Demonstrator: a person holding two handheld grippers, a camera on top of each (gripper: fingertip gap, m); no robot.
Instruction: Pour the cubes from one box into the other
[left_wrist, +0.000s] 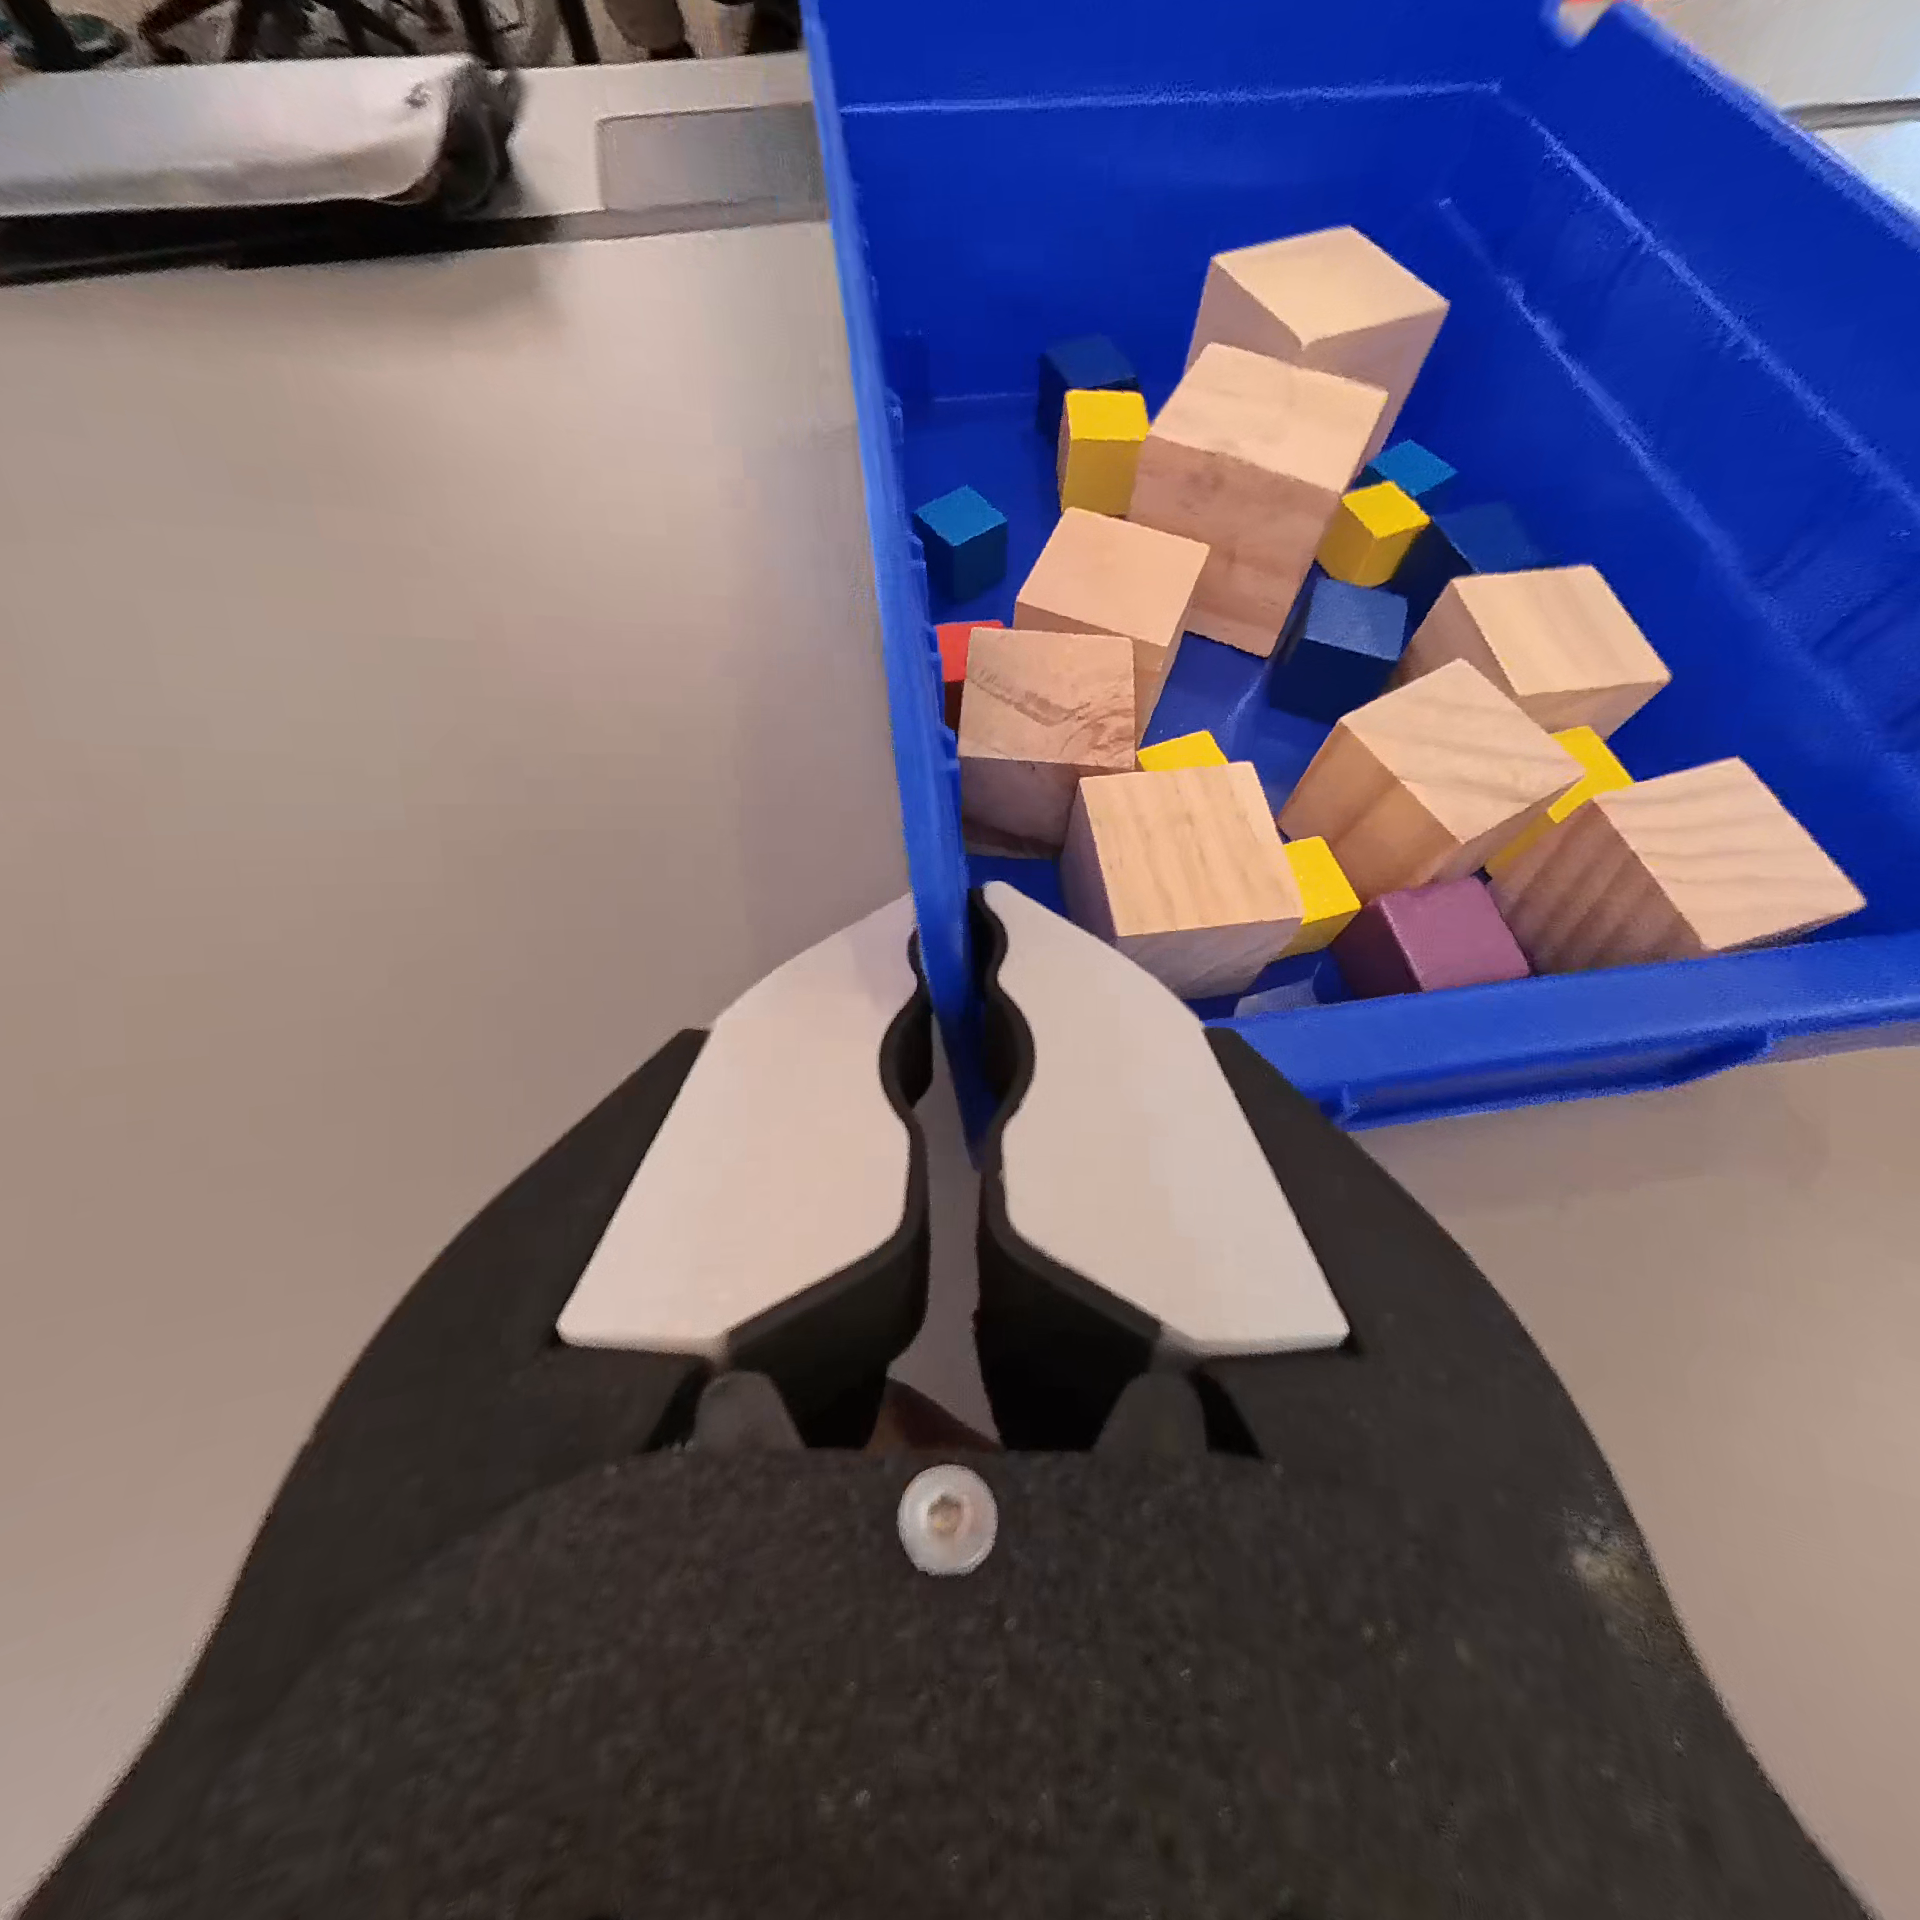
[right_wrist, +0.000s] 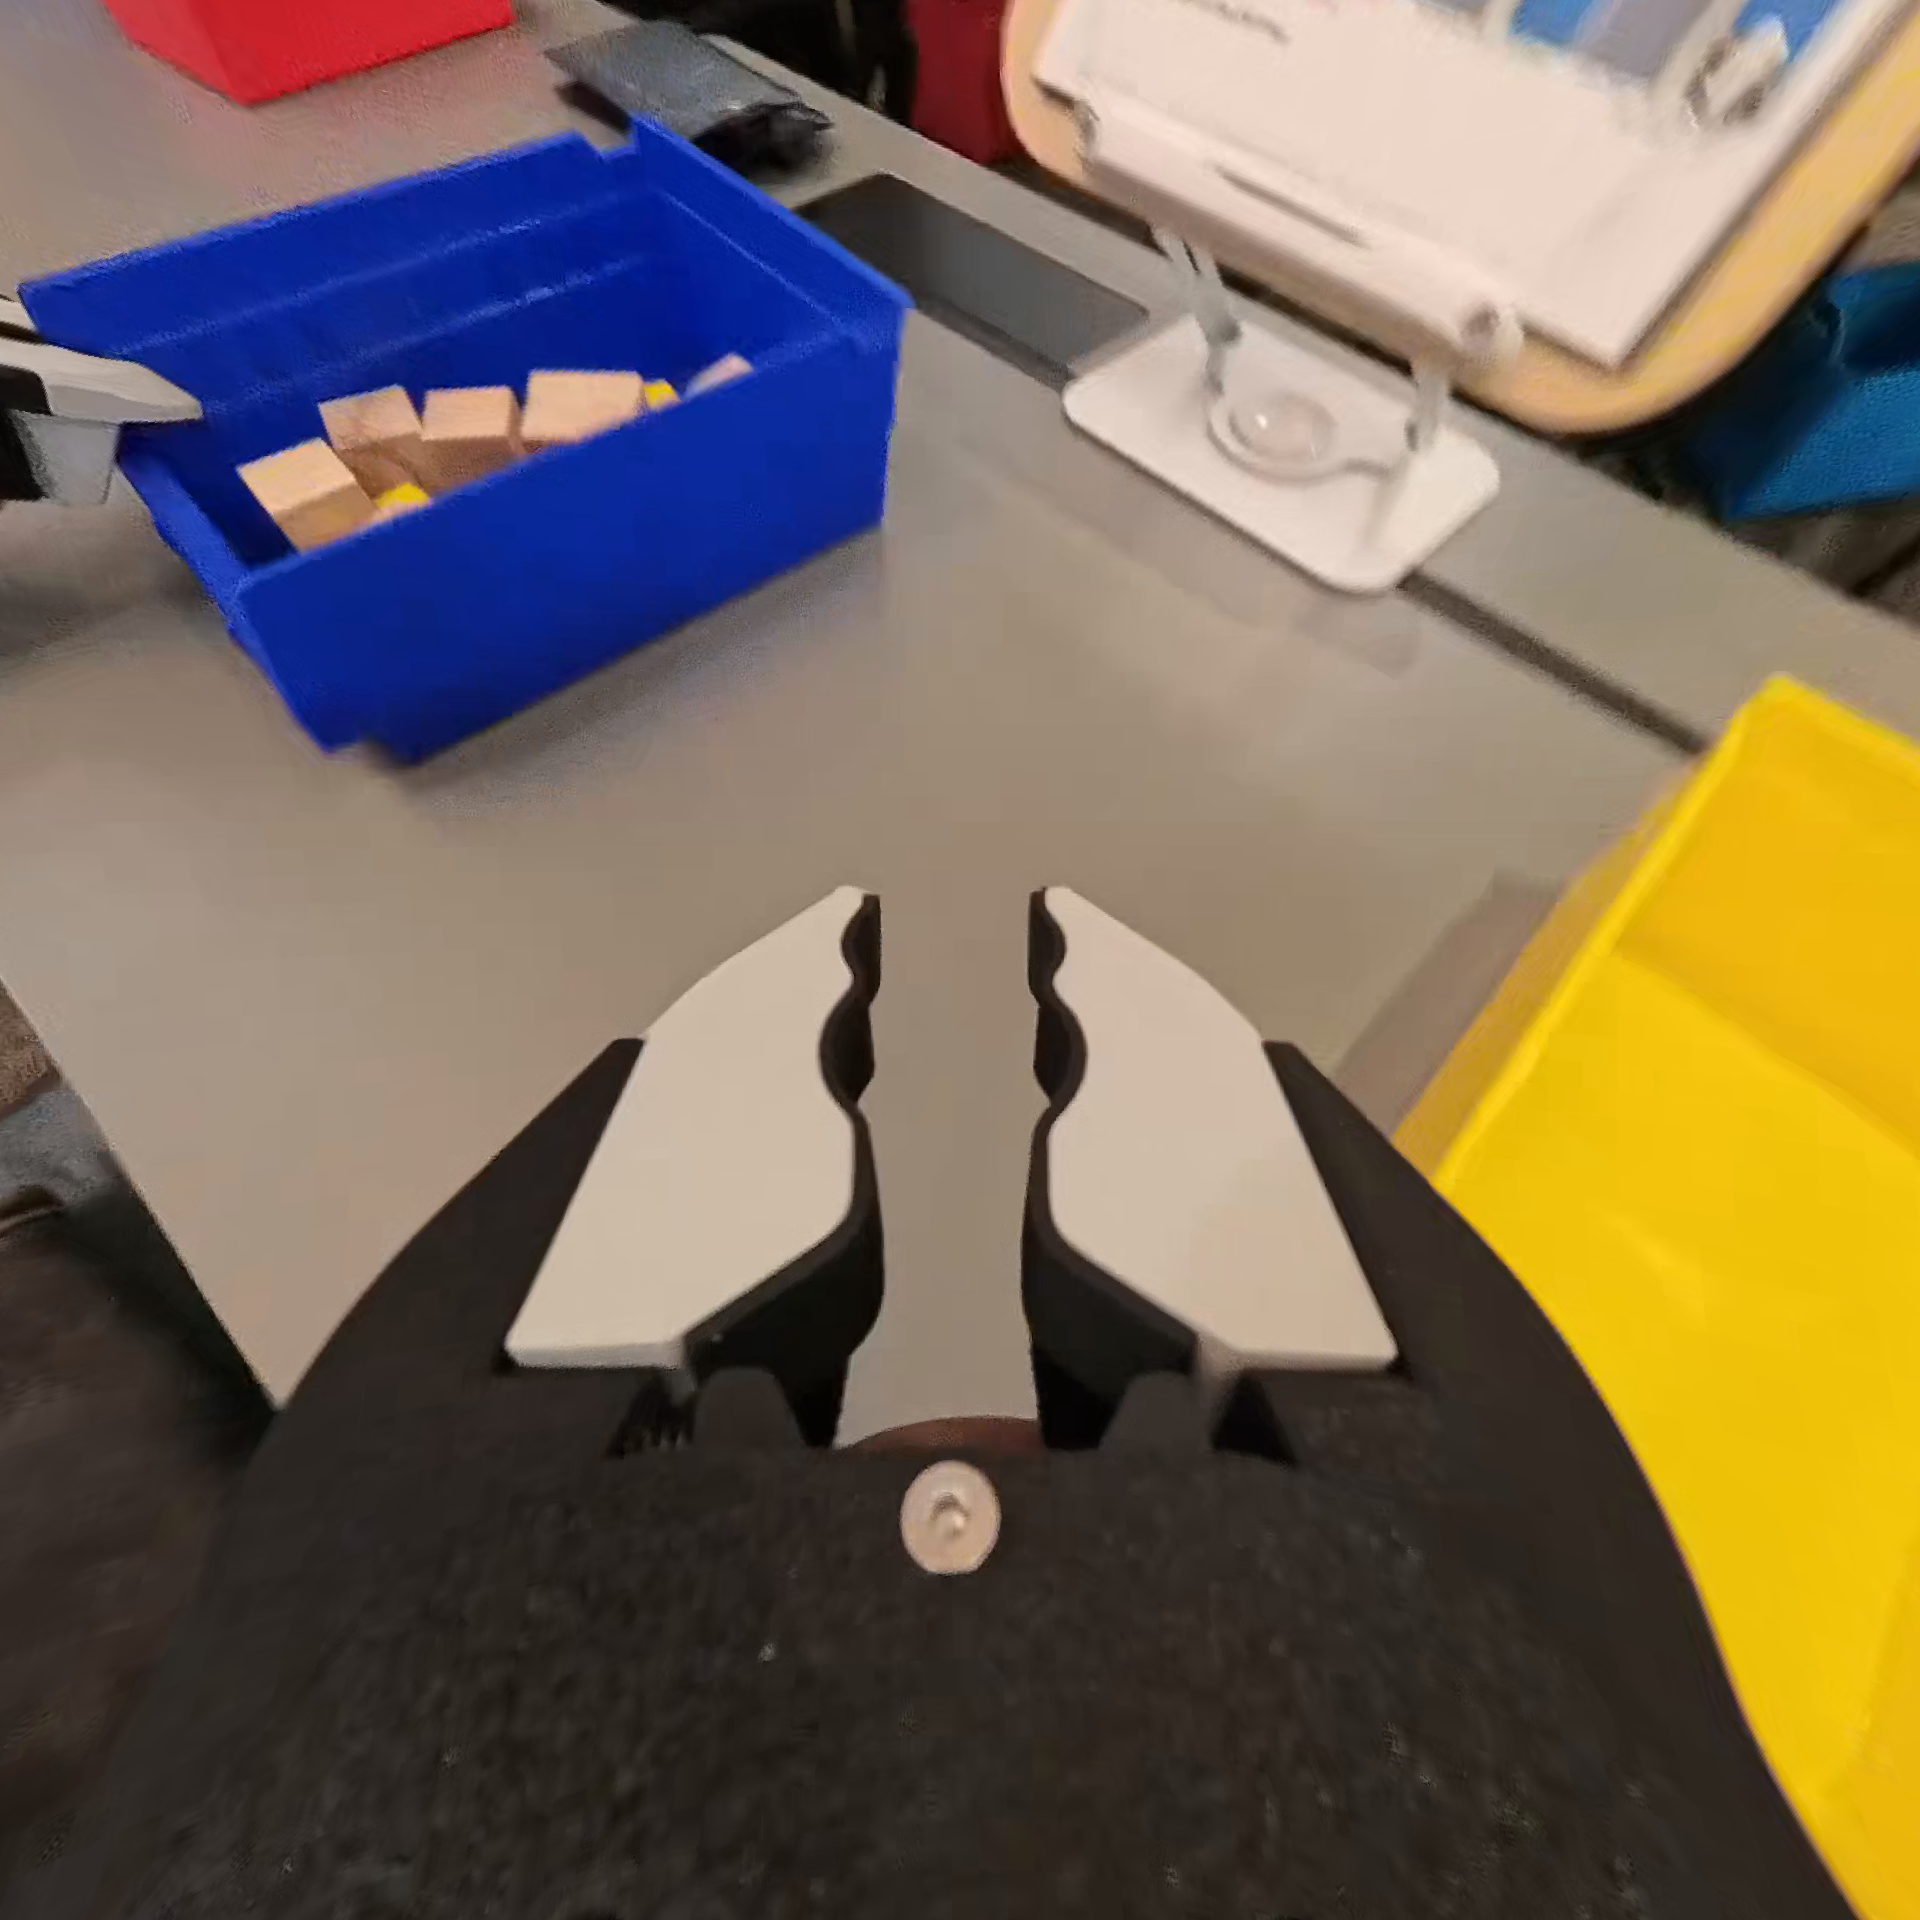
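Note:
A blue box (left_wrist: 1662, 395) stands on the grey table and holds several plain wooden cubes (left_wrist: 1257, 488) and small yellow, blue, red and purple cubes. My left gripper (left_wrist: 948, 914) is shut on the box's left side wall at the near corner, one finger outside and one inside. The right wrist view shows the same blue box (right_wrist: 582, 582) at the upper left, with my left gripper (right_wrist: 114, 416) at its left rim. My right gripper (right_wrist: 954, 914) is open and empty above the bare table. A yellow box (right_wrist: 1714, 1195) lies at the right, its visible part empty.
A red box (right_wrist: 312, 36) and a dark pouch (right_wrist: 686, 83) sit at the table's far edge. A white stand (right_wrist: 1288, 457) carrying a board with papers stands at the back right. A folded white cloth (left_wrist: 239, 135) lies far left in the left wrist view.

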